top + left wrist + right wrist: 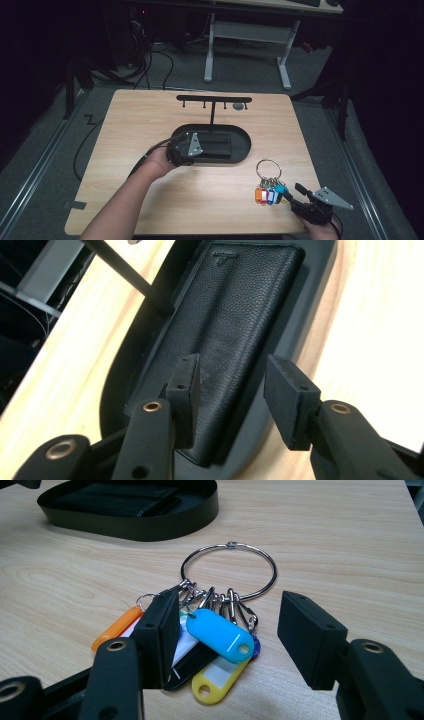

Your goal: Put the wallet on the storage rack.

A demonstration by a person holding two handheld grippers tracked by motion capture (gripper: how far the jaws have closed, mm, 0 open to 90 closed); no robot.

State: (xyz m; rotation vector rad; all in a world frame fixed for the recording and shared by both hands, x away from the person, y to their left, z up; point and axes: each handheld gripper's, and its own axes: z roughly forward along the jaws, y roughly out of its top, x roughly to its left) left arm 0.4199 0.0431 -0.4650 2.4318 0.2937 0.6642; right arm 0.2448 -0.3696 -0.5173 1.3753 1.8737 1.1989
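Left tool [186, 150] is hovering over the near-left end of the black oval tray [245, 145], jaws parted and gripping nothing. In the left gripper view [231, 385] the black leather wallet [225, 330] is lying flat inside the tray, filling most of its floor, with its near end sitting under the gap between the jaws; pads are not pressing on it. Tray wall is leaving only a thin channel along the wallet's long edges. A thin black post [125, 275] is rising just beside the wallet's far corner.

Right tool [300, 197] is resting at the near-right corner of the tabletop [150, 115], released, jaws straddling the coloured tags of the key ring [227, 570] without touching. Ring is lying flat, well apart from the tray, with bare wood all around it.
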